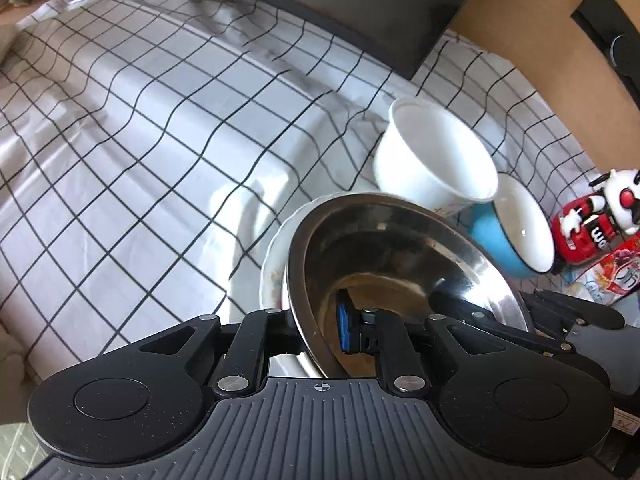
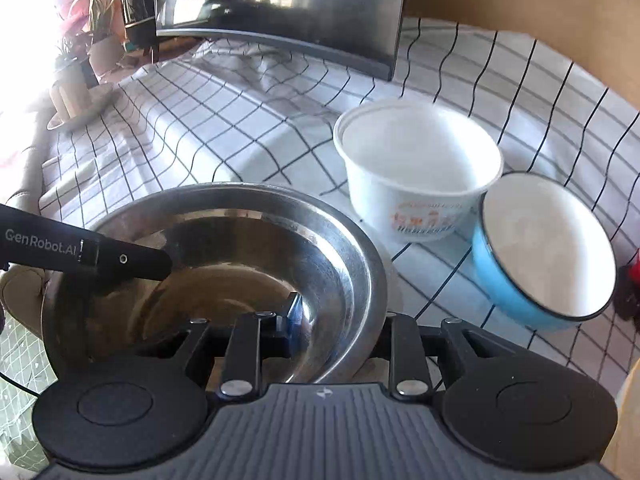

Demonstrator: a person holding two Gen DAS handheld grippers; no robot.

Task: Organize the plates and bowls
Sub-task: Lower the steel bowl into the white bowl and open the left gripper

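Observation:
A steel bowl [image 1: 400,256] rests in a white patterned plate [image 1: 274,264] on the checked tablecloth. My left gripper [image 1: 320,332] is shut on the steel bowl's near rim, one blue pad inside. My right gripper [image 2: 336,320] is shut on the same steel bowl [image 2: 240,248] at its right rim, one finger inside and one outside. The left gripper's body [image 2: 84,254] reaches in from the left. A white paper bowl [image 2: 416,172] and a blue enamel bowl [image 2: 544,248] stand behind to the right, touching each other.
A dark monitor [image 2: 280,8] stands at the back of the table. A red and white toy figure [image 1: 596,220] and a snack packet [image 1: 604,276] lie at the right. A plant pot on a saucer [image 2: 76,96] sits far left.

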